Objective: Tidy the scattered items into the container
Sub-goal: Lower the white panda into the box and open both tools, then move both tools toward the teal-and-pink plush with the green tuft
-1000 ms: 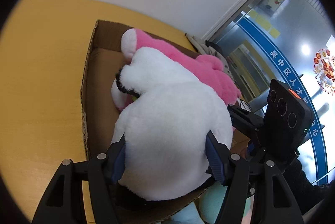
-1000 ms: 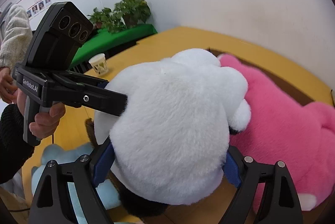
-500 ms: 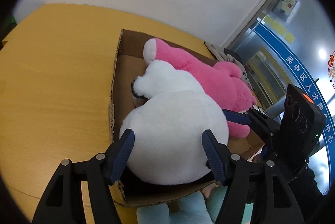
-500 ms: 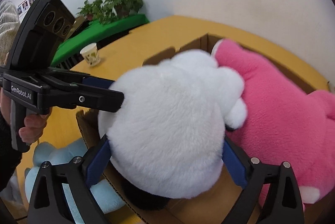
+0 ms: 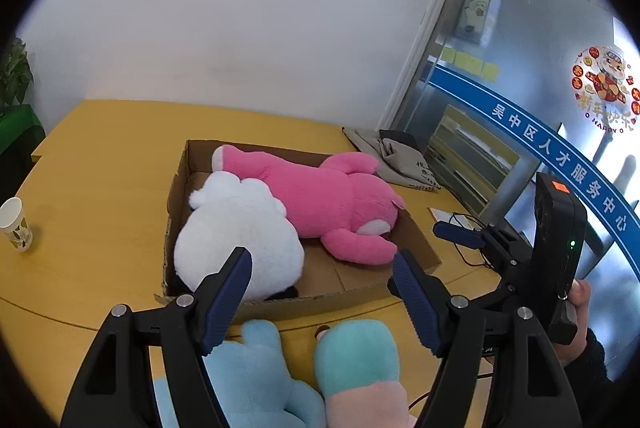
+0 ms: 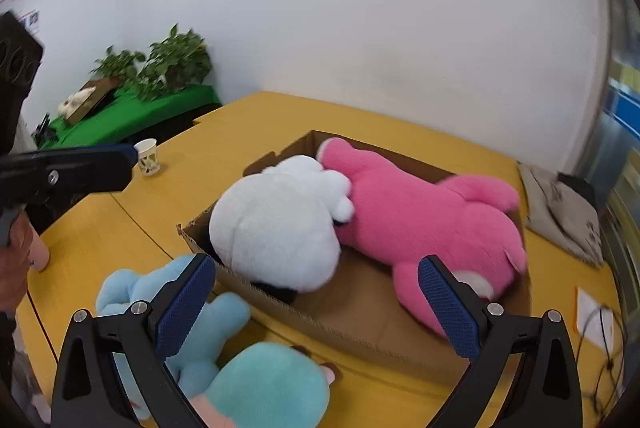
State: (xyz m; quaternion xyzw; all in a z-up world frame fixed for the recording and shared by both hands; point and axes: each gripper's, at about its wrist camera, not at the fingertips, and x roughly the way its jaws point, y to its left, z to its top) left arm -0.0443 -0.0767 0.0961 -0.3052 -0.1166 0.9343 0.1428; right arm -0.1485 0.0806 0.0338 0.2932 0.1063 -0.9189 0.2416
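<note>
A shallow cardboard box [image 5: 416, 244] [image 6: 360, 332] on the yellow table holds a big white plush toy [image 5: 240, 232] [image 6: 276, 228] at its left end and a pink plush toy [image 5: 328, 199] [image 6: 420, 220] beside it. A light blue plush [image 5: 256, 376] [image 6: 160, 292] and a teal-and-pink plush [image 5: 360, 360] [image 6: 264, 384] lie on the table in front of the box. My left gripper [image 5: 322, 292] is open and empty, above the box's near edge. My right gripper [image 6: 316, 304] is open and empty, also held back from the box.
A paper cup [image 5: 15, 226] [image 6: 149, 156] stands on the table at the left. A folded grey cloth bag [image 5: 396, 159] [image 6: 560, 207] lies right of the box. A cable and a card [image 5: 452, 218] lie near the right table edge. Plants stand on a green bench [image 6: 152, 95].
Both grippers opened, let go of the white plush and drew back and up. The white plush now rests in the box beside the pink one.
</note>
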